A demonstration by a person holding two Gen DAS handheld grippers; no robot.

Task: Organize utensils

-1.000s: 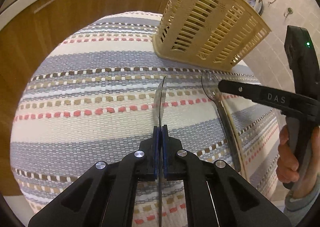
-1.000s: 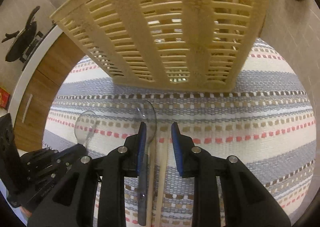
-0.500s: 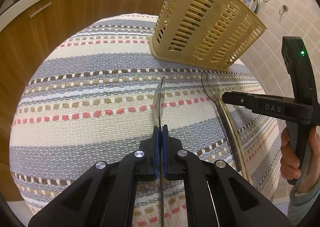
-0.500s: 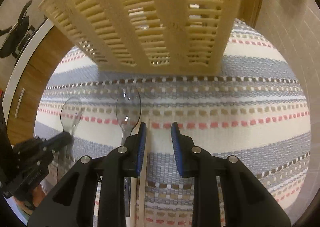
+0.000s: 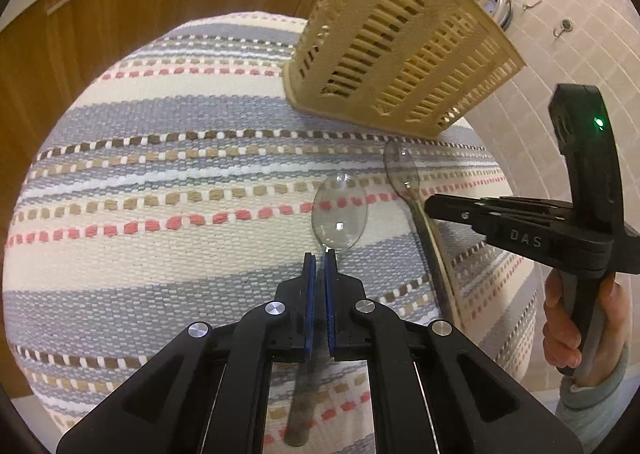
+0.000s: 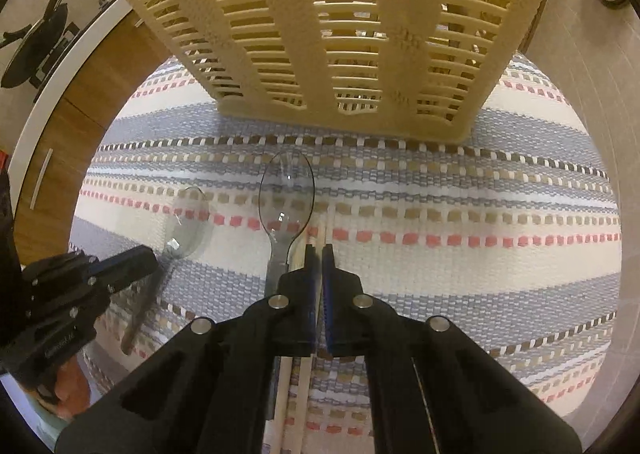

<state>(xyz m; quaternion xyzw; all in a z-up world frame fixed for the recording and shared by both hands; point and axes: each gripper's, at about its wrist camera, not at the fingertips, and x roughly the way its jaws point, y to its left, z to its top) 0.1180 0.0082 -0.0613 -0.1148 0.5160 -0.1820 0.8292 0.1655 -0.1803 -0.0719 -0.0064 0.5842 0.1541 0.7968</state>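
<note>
My left gripper (image 5: 319,256) is shut on the handle of a clear plastic spoon (image 5: 339,214), bowl flat and facing up above the striped cloth. A second clear spoon (image 6: 286,196) lies on the cloth beside a pair of wooden chopsticks (image 6: 316,238). My right gripper (image 6: 319,248) is shut on a wooden chopstick, just right of that spoon. The beige slatted utensil basket (image 6: 340,34) stands on the cloth just beyond both grippers. The right gripper also shows in the left wrist view (image 5: 430,206), next to the second spoon (image 5: 402,170).
A striped woven cloth (image 5: 160,182) covers the table. Wooden cabinets (image 5: 100,14) run along the far left. A tiled wall (image 5: 560,34) with hooks and metal lids is at the right. A dark pan (image 6: 36,50) sits on the counter far left in the right wrist view.
My right gripper has closed on a chopstick beside the lying spoon. My left gripper has turned the held spoon from edge-on to bowl-up. The basket looms nearer in the right wrist view.
</note>
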